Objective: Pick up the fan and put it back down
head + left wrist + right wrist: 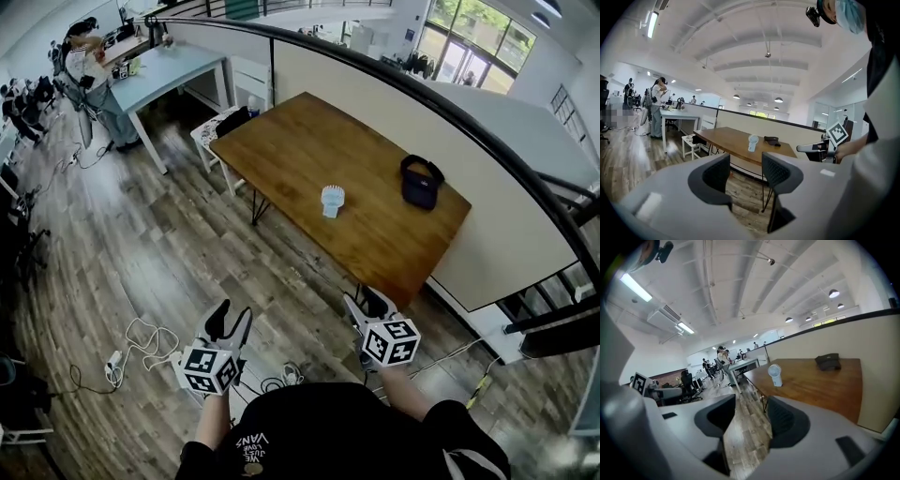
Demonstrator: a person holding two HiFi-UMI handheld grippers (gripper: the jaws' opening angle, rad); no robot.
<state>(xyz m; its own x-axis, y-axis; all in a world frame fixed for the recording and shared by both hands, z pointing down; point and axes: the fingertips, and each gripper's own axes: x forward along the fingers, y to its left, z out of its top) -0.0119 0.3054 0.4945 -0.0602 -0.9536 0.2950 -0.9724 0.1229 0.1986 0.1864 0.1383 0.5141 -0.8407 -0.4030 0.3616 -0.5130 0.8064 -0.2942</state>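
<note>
A small white fan (332, 200) stands upright near the middle of the wooden table (309, 159). It also shows far off in the left gripper view, the fan (753, 142), and in the right gripper view, the fan (775, 375). My left gripper (232, 323) hangs over the floor well short of the table, jaws open and empty. My right gripper (368, 307) is near the table's front corner, also open with nothing between its fingers. In their own views the left gripper (746, 173) and the right gripper (752, 418) both point toward the table.
A dark pouch (420, 181) lies on the table's right side. A beige partition wall (487, 216) runs behind the table. Cables and a power strip (114, 364) lie on the wooden floor at left. A light blue desk (164, 75) with a person beside it stands far left.
</note>
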